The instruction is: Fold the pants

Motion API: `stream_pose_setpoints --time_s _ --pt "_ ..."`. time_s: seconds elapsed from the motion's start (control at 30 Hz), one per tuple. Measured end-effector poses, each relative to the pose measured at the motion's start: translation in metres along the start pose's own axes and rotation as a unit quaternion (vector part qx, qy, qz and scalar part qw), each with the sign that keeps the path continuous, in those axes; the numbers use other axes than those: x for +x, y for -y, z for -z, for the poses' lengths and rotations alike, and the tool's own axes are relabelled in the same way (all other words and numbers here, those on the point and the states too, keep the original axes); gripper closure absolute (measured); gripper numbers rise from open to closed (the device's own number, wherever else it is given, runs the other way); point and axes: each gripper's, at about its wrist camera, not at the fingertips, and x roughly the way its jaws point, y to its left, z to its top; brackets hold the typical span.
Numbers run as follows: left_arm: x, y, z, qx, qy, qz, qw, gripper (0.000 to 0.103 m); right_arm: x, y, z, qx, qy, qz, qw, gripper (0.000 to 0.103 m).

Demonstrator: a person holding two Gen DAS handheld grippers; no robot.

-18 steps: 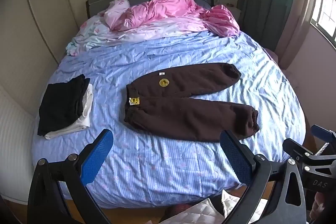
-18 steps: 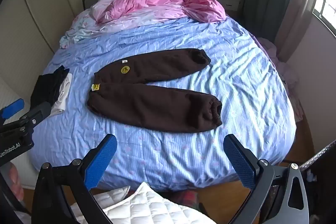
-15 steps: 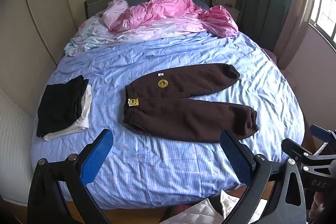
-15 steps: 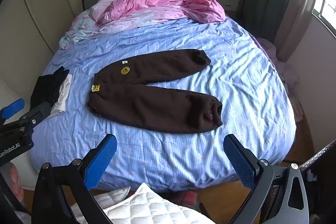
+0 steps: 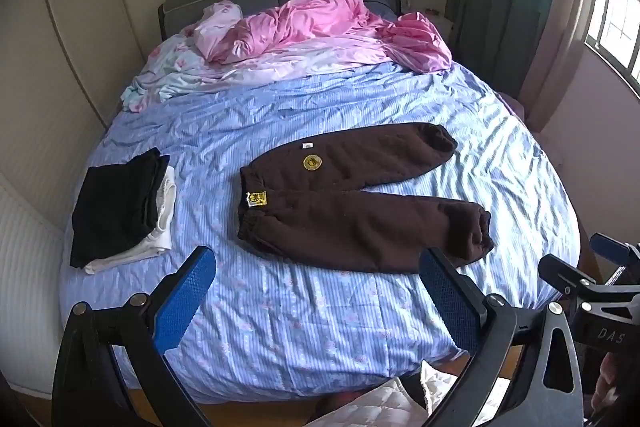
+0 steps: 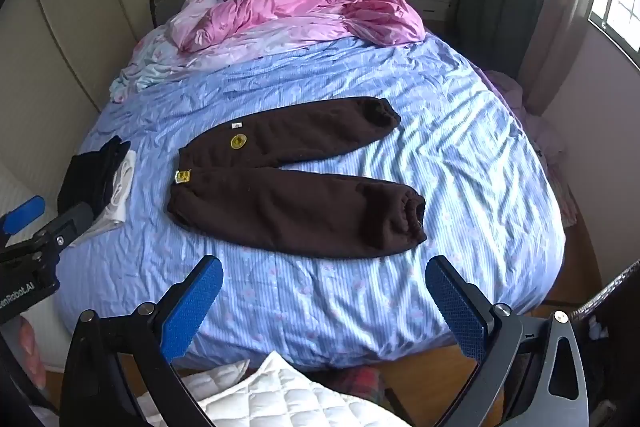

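Note:
Dark brown pants lie flat on the blue striped bed sheet, waistband to the left, the two legs spread apart to the right. They also show in the right wrist view. My left gripper is open and empty, held above the bed's near edge, short of the pants. My right gripper is open and empty, also near the bed's front edge. Each gripper shows at the side of the other's view.
A stack of folded black and white clothes lies at the bed's left. A pink crumpled duvet is piled by the grey headboard. A white quilted cloth lies below the bed's edge. Curtains and a window are at the right.
Both views have shifted slightly toward the bed. The pants have not moved and both grippers stay open.

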Motion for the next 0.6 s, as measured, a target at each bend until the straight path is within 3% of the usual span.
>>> stream_pose_setpoints --time_s 0.6 --pt "0.004 -0.009 0.011 -0.003 -0.007 0.005 1.0 0.0 0.003 -0.001 0.001 0.008 0.004 -0.001 1.0 0.0"
